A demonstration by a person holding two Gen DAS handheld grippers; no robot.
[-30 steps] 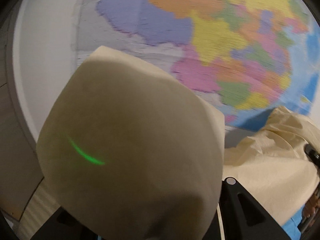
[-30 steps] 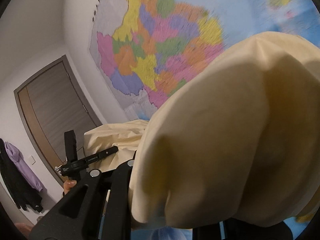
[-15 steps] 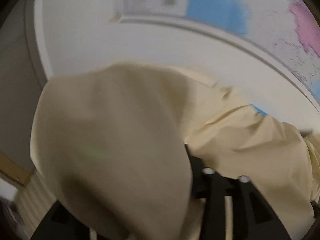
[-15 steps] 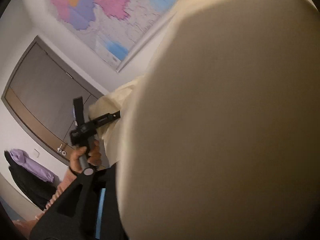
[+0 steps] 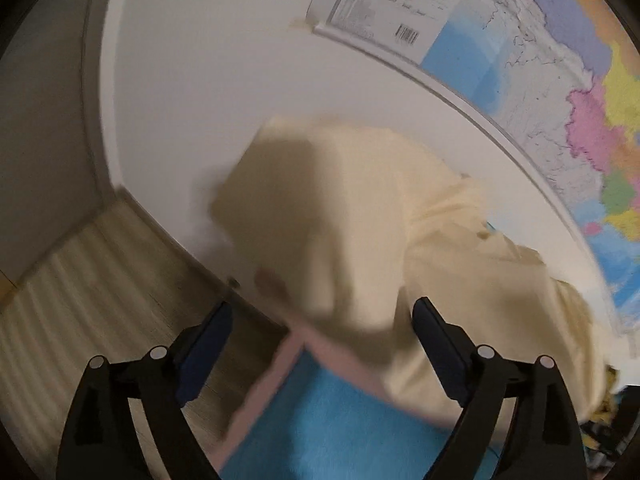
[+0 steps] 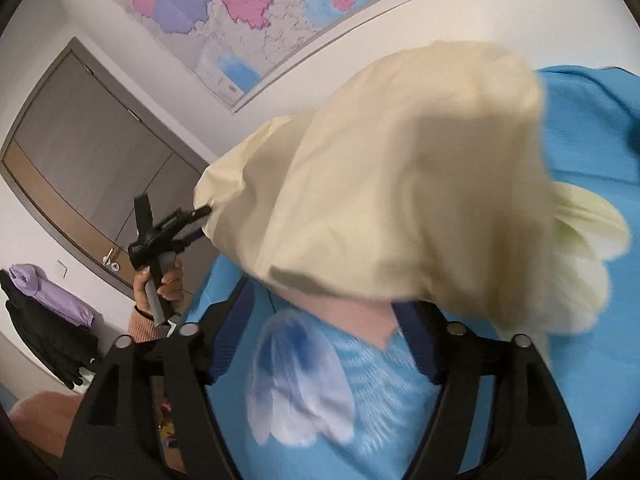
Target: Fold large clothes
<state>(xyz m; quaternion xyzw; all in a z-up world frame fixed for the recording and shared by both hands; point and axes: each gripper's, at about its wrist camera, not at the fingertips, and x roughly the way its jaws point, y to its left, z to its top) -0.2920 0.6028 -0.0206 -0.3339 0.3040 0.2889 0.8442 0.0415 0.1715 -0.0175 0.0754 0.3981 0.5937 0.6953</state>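
Observation:
A large cream garment (image 5: 360, 216) hangs blurred just past my left gripper (image 5: 320, 336), over a blue bed sheet (image 5: 340, 432). The left jaws are opening and stand wide, and neither pad presses the cloth. In the right wrist view the same cream garment (image 6: 400, 184) is bunched over the blue sheet (image 6: 580, 152), which has a white feather print. My right gripper (image 6: 324, 328) is also opening, its fingers wide under the cloth's near edge and not clamping it. A hand holds the left gripper (image 6: 198, 224) at the garment's left corner.
A coloured wall map (image 5: 560, 80) covers the white wall behind the bed. A grey door (image 6: 80, 152) stands at the left, with dark and purple clothes (image 6: 44, 312) hanging beside it. Wooden floor (image 5: 80, 288) runs along the bed's pink-edged left side.
Both grippers have sunk toward the bed and tipped down. Their jaws went from shut on the cream cloth to wide apart, and the cloth has slipped free and dropped forward.

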